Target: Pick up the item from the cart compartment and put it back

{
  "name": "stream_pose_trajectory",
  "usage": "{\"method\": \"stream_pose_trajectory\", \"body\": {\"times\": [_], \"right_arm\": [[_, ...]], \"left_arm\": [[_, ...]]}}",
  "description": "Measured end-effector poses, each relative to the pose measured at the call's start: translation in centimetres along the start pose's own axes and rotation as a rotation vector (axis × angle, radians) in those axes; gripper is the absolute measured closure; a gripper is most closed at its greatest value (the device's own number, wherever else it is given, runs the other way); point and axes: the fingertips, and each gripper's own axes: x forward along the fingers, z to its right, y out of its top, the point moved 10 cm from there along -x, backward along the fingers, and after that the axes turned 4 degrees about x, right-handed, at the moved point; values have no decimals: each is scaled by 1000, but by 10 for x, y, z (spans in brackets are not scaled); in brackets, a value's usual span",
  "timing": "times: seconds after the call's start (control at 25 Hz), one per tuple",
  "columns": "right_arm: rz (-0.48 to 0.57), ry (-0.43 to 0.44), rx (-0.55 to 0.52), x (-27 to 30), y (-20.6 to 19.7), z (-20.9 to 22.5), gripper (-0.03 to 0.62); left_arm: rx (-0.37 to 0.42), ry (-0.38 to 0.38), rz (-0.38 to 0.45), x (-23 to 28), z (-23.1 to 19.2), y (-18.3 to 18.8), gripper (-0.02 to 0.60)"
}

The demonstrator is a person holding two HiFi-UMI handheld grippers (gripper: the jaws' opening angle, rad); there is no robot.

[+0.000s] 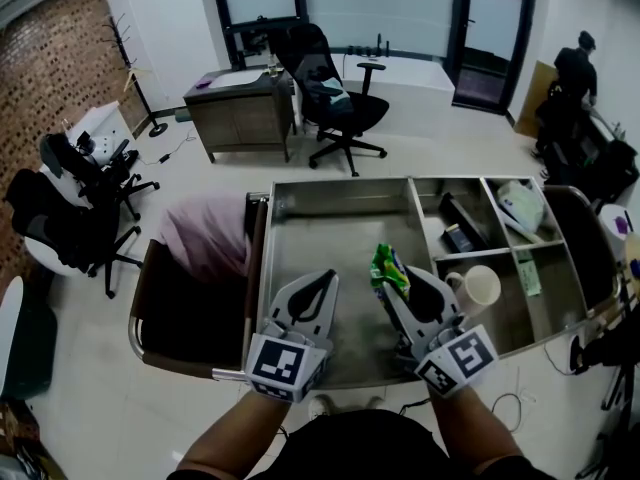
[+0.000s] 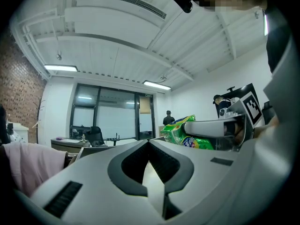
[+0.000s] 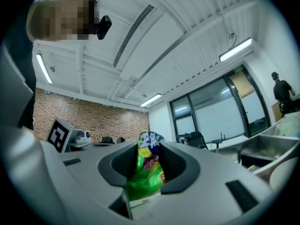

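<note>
A green snack bag (image 1: 388,269) stands upright between the jaws of my right gripper (image 1: 402,286), which is shut on it above the steel cart's large compartment (image 1: 330,230). In the right gripper view the bag (image 3: 145,175) sticks up past the fingertips of that gripper (image 3: 149,149). My left gripper (image 1: 318,282) hovers beside it to the left, over the same compartment, with its tips together and nothing in them. The left gripper view shows the left gripper (image 2: 149,142) closed, with the bag (image 2: 186,137) held off to its right.
The cart's right compartments hold a white mug (image 1: 481,288), a dark object (image 1: 458,233) and a white packet (image 1: 520,204). A pink cloth (image 1: 205,234) lies in a brown bin left of the cart. Office chairs (image 1: 335,103), a desk (image 1: 240,113) and a person (image 1: 575,68) are farther off.
</note>
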Motion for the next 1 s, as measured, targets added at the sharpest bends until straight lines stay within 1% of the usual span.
{"method": "stream_pose_trajectory", "body": {"times": [0.16, 0.24, 0.6, 0.72, 0.88, 1.0], "right_arm": [[-11, -1, 18, -2, -1, 1, 456], [1, -1, 9, -1, -1, 1, 456], [-15, 1, 33, -2, -1, 1, 456], [-12, -4, 26, -1, 0, 1, 456], [-44, -16, 17, 1, 0, 1, 456], [-71, -25, 30, 12, 11, 5, 456]], "left_arm": [[9, 17, 6, -1, 0, 1, 581], [6, 22, 6, -2, 0, 1, 581], [15, 23, 10, -2, -1, 1, 581], [15, 24, 10, -2, -1, 2, 581], [17, 27, 8, -2, 0, 0, 581], [21, 28, 10, -2, -1, 1, 581]]}}
